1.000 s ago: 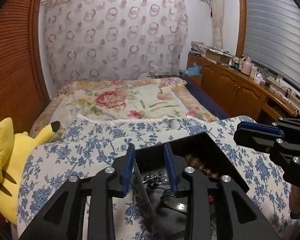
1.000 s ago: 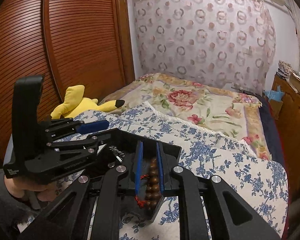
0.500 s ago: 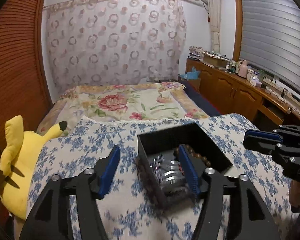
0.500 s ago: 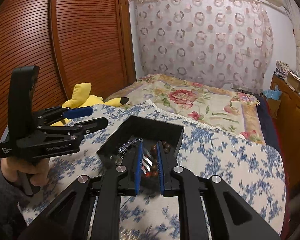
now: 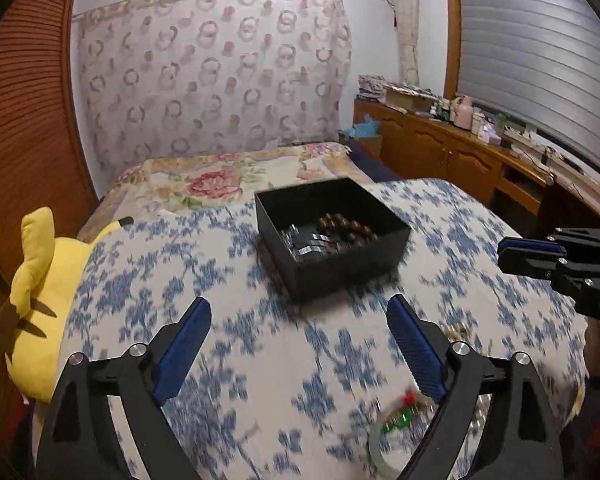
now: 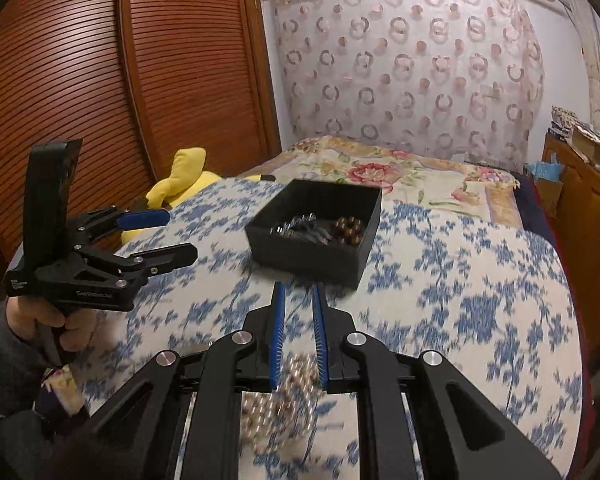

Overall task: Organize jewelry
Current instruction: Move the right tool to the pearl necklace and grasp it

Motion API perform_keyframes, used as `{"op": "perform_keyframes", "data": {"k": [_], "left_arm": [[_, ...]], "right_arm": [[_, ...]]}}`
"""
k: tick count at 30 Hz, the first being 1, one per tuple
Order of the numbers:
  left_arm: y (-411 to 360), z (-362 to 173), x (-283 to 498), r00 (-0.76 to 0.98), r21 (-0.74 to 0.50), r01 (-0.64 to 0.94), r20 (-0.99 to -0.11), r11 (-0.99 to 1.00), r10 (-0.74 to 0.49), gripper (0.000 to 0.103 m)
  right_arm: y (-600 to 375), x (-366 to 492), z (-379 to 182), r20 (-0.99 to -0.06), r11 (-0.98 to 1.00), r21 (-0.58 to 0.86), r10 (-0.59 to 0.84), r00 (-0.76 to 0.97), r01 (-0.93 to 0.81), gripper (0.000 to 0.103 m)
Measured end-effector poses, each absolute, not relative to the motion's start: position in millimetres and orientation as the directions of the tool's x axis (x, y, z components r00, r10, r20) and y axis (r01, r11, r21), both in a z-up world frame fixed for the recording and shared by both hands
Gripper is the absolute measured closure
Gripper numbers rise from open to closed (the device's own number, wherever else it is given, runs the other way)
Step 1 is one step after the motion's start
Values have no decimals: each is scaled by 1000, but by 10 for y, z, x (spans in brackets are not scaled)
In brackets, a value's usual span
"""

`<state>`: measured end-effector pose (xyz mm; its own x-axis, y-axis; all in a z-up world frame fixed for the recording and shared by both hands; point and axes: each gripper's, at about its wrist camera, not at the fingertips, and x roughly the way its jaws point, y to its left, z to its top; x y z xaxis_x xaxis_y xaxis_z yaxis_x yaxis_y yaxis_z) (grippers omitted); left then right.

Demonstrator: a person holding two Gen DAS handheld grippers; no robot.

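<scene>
Box: a black open-topped box (image 5: 332, 236) stands on the blue-flowered cloth (image 5: 228, 280); it is set cornerwise to both cameras and lies beyond both pairs of jaws, touching neither.
Box contents: a string of dark brown wooden beads (image 5: 346, 229) lies toward the right side of the box, and a bunch of shiny silver metal pieces (image 5: 310, 245) lies just beside it on the left; the two touch or nearly touch, and blur hides which.
Same contents, right view: brown beads (image 6: 346, 229) to the right, silver pieces (image 6: 296, 227) to the left, inside the same box (image 6: 320, 232).
Loose jewelry, left view: near the bottom right, on the cloth by the right finger, a pale ring-shaped piece with green and red bits (image 5: 400, 420), too blurred to name.
Loose jewelry, right view: a heap of pale, pearl-like beads (image 6: 284, 400) lies on the cloth under the base of the jaws, blurred.
Left gripper (image 5: 300, 316): jaws opening and already wide, nothing between them but cloth.
Right gripper (image 6: 299, 292): jaws narrow, a thin gap between the blue pads, nothing gripped.
Hand: a hand (image 6: 40, 320) in a dark sleeve holds the left gripper's handle.
Bedside: a yellow plush toy (image 5: 40, 300) lies at the cloth's left edge.
</scene>
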<state>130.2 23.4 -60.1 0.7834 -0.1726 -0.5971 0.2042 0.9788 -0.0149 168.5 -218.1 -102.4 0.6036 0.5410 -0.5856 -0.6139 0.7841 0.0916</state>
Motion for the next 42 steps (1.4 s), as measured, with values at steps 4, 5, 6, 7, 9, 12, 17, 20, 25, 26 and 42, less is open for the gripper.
{"op": "perform_keyframes", "data": {"k": [4, 5, 6, 7, 9, 12, 17, 20, 25, 26, 42], "left_arm": [[229, -690, 1150, 768, -33, 217, -611, 976, -191, 14], [228, -709, 1118, 766, -32, 215, -614, 976, -189, 14], [224, -734, 1078, 763, -32, 216, -618, 976, -189, 13], [215, -754, 1050, 759, -31, 217, -624, 976, -188, 13], [198, -798, 992, 748, -36, 222, -634, 974, -194, 9], [148, -864, 892, 731, -49, 242, -648, 969, -215, 8], [-16, -971, 778, 691, -52, 293, -678, 955, -249, 8], [-107, -1040, 778, 669, -47, 310, -699, 950, -253, 8], [-222, -1132, 810, 629, -42, 338, -733, 940, -258, 8], [-236, -1141, 818, 624, -40, 343, -737, 938, -260, 8], [-460, -1271, 860, 593, 14, 395, -768, 919, -243, 24]], "right_arm": [[-2213, 1568, -1148, -609, 793, 73, 516, 602, -605, 85], [-2224, 1543, -1189, -615, 795, 71, 511, 601, -603, 76], [-2234, 1532, -1220, -619, 796, 71, 508, 599, -602, 69], [-2248, 1511, -1267, -625, 796, 75, 507, 593, -601, 68], [-2267, 1480, -1347, -638, 797, 78, 501, 585, -599, 68], [-2305, 1431, -1469, -659, 794, 96, 502, 560, -600, 68], [-2336, 1446, -1606, -687, 802, 102, 485, 541, -589, 68], [-2336, 1464, -1676, -699, 806, 102, 475, 535, -583, 68], [-2328, 1459, -1713, -695, 804, 103, 479, 537, -585, 68], [-2329, 1460, -1716, -693, 804, 103, 480, 538, -585, 68], [-2391, 1444, -1690, -670, 803, 126, 502, 547, -582, 68]]}}
